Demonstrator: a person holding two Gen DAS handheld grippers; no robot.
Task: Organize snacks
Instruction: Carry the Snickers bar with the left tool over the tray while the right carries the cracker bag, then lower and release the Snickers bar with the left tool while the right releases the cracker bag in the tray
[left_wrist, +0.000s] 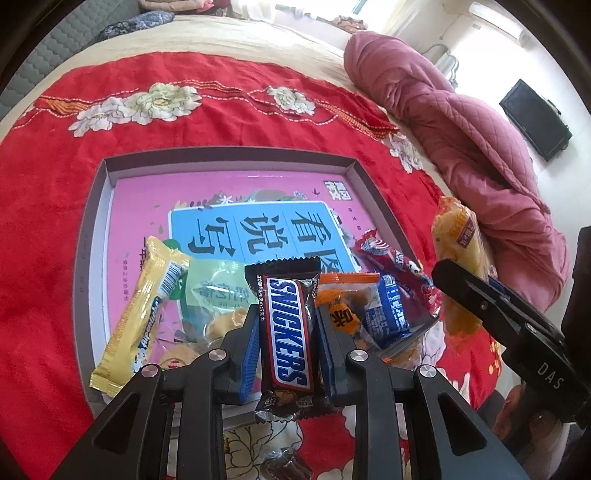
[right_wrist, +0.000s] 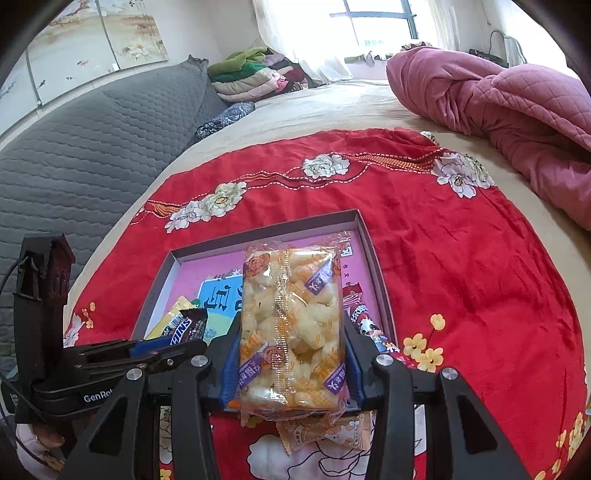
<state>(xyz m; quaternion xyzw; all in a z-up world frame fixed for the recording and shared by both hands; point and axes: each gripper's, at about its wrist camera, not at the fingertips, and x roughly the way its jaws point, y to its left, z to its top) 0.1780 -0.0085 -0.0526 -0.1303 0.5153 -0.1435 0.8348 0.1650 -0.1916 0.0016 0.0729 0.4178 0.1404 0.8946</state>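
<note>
snickers bar (left_wrist: 286, 332) sat clamped in the left gripper (left_wrist: 287, 326) above the tray's (left_wrist: 229, 158) near edge; the right gripper (right_wrist: 291, 354) gripped a puffed-snack pack (right_wrist: 291, 325); beyond lay the red blanket (left_wrist: 221, 110).

The blanket (left_wrist: 55, 206) is bright red with white flowers, and the quilt (right_wrist: 509, 107) beside it is dusty pink, stitched in diamonds. The box (left_wrist: 122, 192) has a grey-brown rim and a pink floor (a blue panel with black characters). The chocolate bar (left_wrist: 286, 332) is brown with a blue-and-white name; the rice-puff pack (right_wrist: 291, 332) is clear, printed orange and purple.
</note>
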